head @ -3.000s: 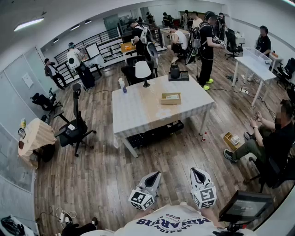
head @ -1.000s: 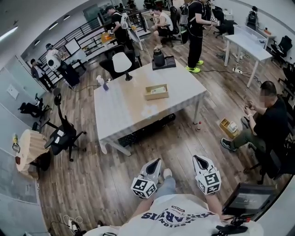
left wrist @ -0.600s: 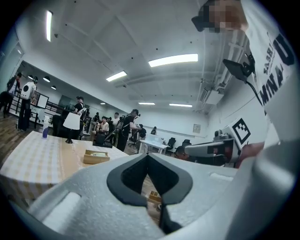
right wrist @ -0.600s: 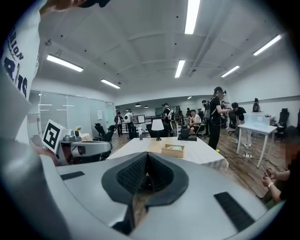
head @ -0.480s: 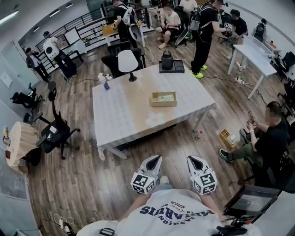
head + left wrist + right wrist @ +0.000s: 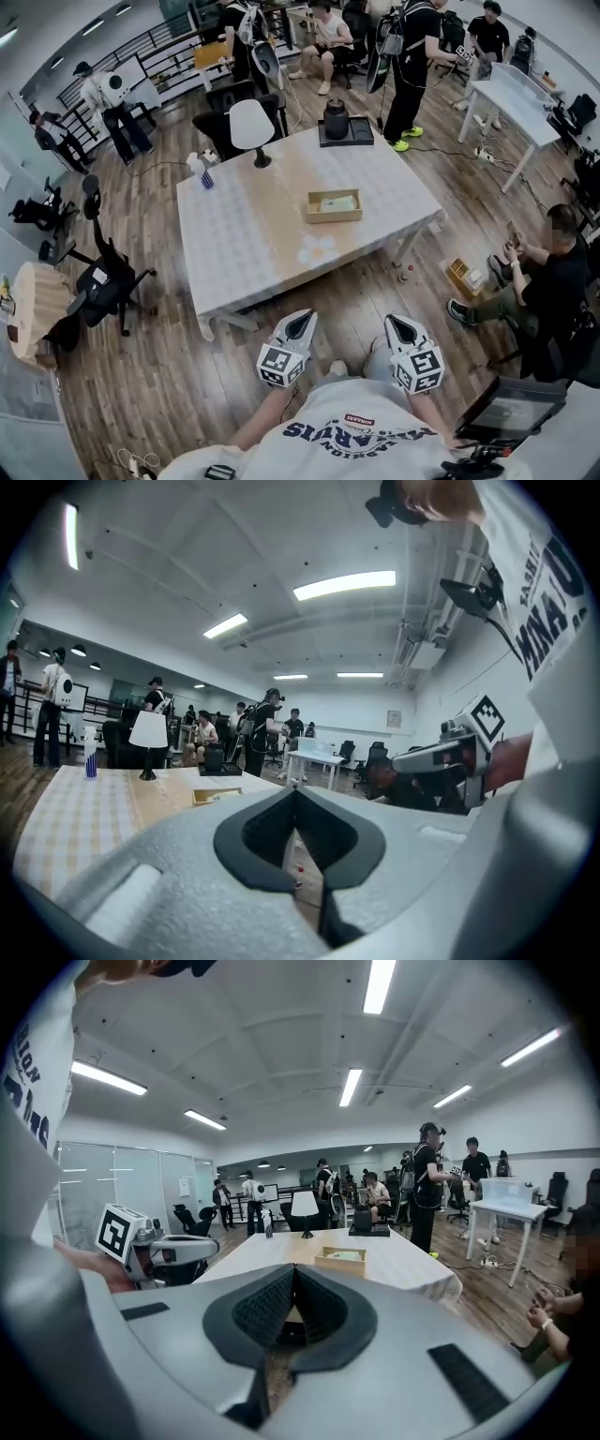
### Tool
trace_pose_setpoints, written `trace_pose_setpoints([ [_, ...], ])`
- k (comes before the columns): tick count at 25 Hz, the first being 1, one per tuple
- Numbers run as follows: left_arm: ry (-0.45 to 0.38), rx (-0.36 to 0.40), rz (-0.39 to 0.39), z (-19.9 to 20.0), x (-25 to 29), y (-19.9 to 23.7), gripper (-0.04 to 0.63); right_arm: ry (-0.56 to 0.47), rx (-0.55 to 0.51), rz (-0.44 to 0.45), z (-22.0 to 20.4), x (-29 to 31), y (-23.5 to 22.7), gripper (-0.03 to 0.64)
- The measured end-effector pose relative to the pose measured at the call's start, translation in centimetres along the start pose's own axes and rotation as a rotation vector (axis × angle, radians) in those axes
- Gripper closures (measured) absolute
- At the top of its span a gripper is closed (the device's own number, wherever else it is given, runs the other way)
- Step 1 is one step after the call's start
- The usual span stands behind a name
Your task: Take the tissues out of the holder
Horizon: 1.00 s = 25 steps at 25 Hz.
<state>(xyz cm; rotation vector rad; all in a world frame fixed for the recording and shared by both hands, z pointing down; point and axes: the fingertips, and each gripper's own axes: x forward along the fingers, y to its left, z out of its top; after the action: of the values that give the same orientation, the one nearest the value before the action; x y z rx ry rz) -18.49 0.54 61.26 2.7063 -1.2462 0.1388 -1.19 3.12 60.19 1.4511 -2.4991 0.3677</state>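
Note:
A shallow wooden tissue holder [image 6: 334, 205] with pale tissues in it sits right of centre on the white checked table [image 6: 253, 244]. It also shows far ahead as the holder [image 6: 228, 795] in the left gripper view and the holder [image 6: 342, 1258] in the right gripper view. My left gripper [image 6: 302, 323] and right gripper [image 6: 394, 324] are side by side above the wooden floor, short of the table's near edge. Both are shut with nothing between the jaws. In the gripper views, each gripper [image 6: 295, 794] [image 6: 293, 1274] points at the table.
On the table's far side stand a white lamp [image 6: 251, 127], a spray bottle [image 6: 204, 172] and a black tray with a dark pot [image 6: 344, 126]. An office chair [image 6: 103, 281] is left of the table. A seated person [image 6: 553, 272] and a small floor box [image 6: 466, 279] are at right.
The table has come nearer as the person walks toward it. Both grippers stay shut and side by side, carried forward with the body.

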Motion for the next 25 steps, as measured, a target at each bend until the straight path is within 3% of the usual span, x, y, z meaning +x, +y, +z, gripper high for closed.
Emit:
trace_pose_setpoints([
  [6,-0.052,-0.028,-0.002,1.3,2.7,0.2,0.597,0.017,0.006,0.013,0.1,3.9,-2.0,0.609],
  [14,0.020,-0.158,0.056,-1.1,6.8,3.7,0.597,-0.017,-0.052,0.122,3.6,12.6,-4.3,0.609],
  [18,0.010,-0.098,0.081,1.0,12.0,6.9,0.597,-0.026,-0.130,0.121,5.6,16.9,-8.0,0.609],
  [21,-0.019,-0.026,0.093,4.1,16.5,9.4,0.597,-0.025,-0.131,0.147,6.7,20.1,-10.6,0.609],
  [25,-0.078,0.001,0.158,8.9,21.2,12.8,0.597,-0.016,-0.128,0.190,8.5,24.0,-13.8,0.609],
])
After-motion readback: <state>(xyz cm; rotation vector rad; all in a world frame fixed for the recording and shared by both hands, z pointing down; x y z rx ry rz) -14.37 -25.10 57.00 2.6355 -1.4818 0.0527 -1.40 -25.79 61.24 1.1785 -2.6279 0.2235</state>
